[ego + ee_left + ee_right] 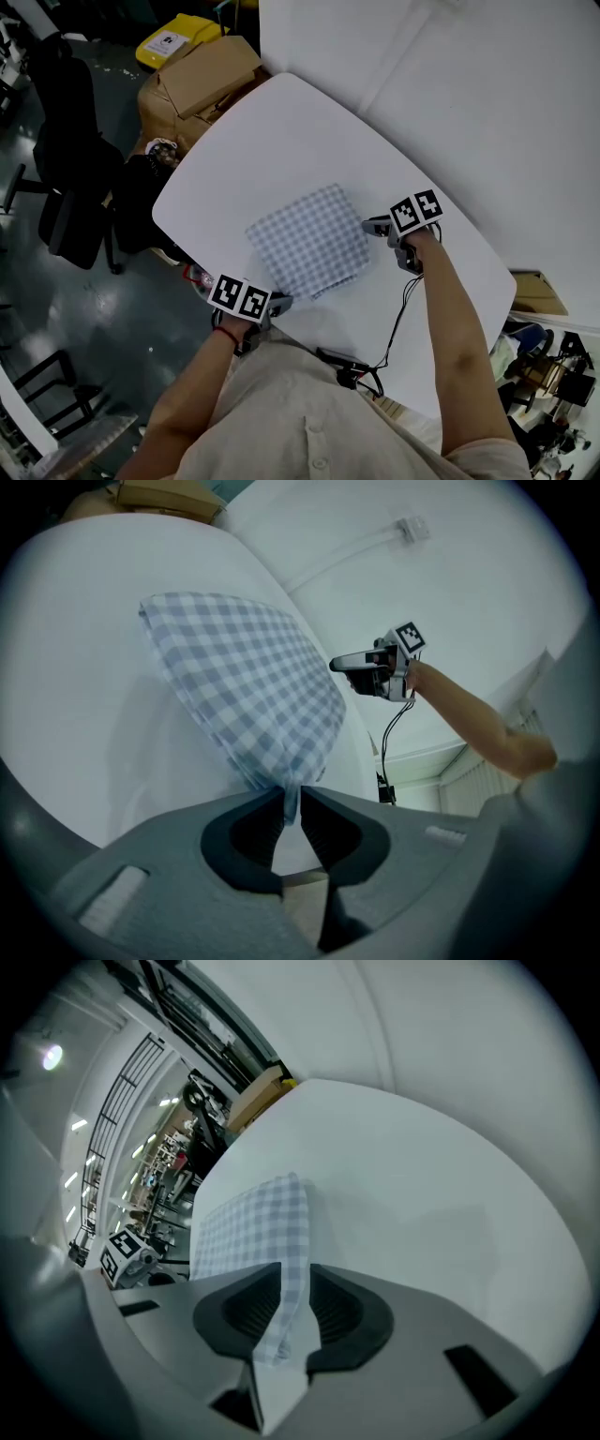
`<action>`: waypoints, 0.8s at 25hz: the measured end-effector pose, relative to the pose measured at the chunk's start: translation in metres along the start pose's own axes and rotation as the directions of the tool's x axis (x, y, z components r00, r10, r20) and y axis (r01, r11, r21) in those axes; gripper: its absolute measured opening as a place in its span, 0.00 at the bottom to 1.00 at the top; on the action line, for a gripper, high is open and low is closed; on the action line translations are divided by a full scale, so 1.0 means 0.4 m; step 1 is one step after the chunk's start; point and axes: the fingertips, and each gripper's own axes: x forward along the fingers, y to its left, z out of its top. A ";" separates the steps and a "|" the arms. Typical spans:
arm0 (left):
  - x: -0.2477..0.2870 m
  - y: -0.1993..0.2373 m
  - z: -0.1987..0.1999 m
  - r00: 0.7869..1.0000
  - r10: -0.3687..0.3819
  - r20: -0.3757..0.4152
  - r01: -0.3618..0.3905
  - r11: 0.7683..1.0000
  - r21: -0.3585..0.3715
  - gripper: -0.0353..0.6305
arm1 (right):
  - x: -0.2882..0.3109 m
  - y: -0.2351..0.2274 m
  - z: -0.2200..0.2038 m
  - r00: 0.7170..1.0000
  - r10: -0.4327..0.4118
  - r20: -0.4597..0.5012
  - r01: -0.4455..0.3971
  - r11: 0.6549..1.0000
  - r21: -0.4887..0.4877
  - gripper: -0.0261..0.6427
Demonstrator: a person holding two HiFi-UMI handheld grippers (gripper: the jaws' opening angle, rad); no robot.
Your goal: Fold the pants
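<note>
White table (281, 131), dark floor (56, 319), cardboard boxes (206, 75), black chair (66, 187).

**Pants: folded, flat on table**

Blue-and-white checked pants (310, 240), folded into a compact, roughly square stack. They lie flat near the middle of the white table (281, 131), turned diamond-wise to the person. Top surface is smooth, and stacked layers show along the near edge. The near-left corner is drawn to a point and pinched tight in the left gripper (292, 797). The right corner sits between the jaws of the right gripper (293, 1283), which stand apart from the cloth; that edge hangs loose there.
</note>
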 end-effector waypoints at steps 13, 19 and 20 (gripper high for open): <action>-0.008 -0.010 -0.006 0.995 -0.030 0.091 0.037 0.996 -0.077 0.14 | -0.007 0.052 -0.213 0.978 0.199 0.068 -0.207 0.966 0.154 0.21; -0.013 -0.005 -0.002 0.984 -0.081 0.159 0.106 0.982 -0.155 0.14 | 0.015 0.058 -0.235 0.980 0.196 0.036 -0.199 0.972 0.122 0.08; -0.016 -0.005 0.000 0.980 -0.095 0.174 0.125 0.977 -0.171 0.14 | 0.012 0.059 -0.235 0.979 0.200 0.028 -0.202 0.973 0.113 0.08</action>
